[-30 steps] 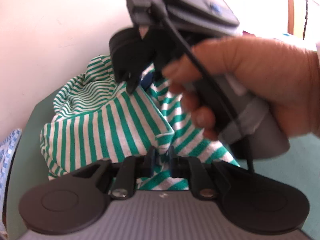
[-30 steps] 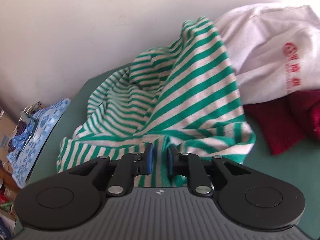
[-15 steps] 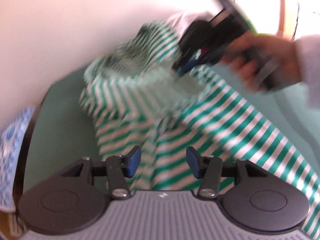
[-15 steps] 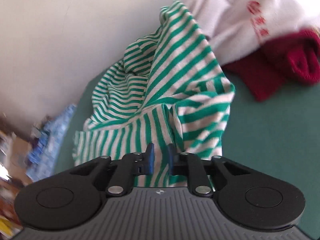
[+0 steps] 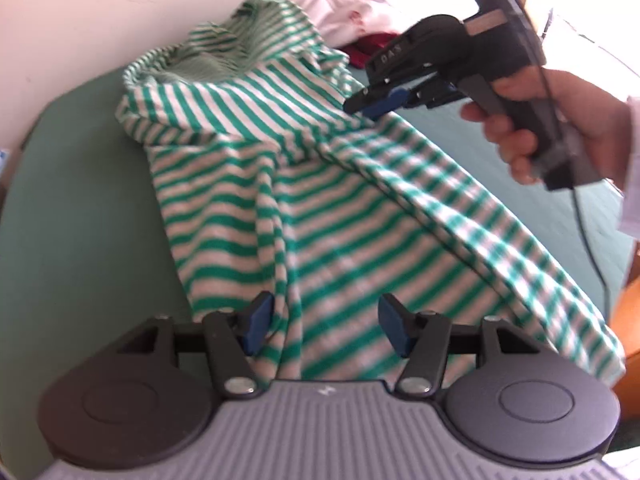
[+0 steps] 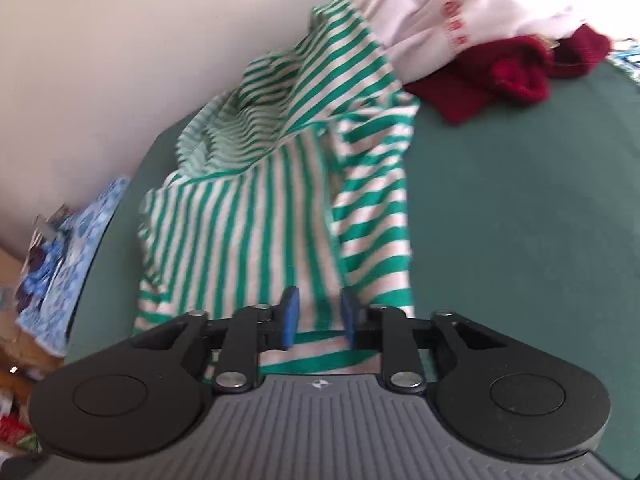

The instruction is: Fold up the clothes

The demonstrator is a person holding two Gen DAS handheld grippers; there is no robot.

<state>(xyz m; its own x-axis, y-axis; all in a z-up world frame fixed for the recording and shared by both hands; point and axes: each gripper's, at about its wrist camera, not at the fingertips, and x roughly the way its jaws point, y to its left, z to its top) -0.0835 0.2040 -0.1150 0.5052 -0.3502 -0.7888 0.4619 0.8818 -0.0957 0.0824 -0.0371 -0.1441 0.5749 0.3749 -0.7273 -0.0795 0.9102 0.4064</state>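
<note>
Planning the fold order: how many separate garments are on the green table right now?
3. The green-striped shirt is spread toward the near edge; the white garment with red print is piled at the far side; the dark red knit lies partly under it. More may be hidden beneath.

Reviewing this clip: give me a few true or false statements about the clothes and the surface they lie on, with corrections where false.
1. The green and white striped garment lies on a green surface. True.
2. The white garment carries blue printing. False: the printing is red.
3. A dark red knitted piece lies beside the white garment at the far end. True.
4. The striped garment is already folded into a neat square. False: it is spread out, rumpled and bunched at its far end.
5. The left gripper is clamped shut. False: its jaws are opening, wide apart over the stripes.
</note>
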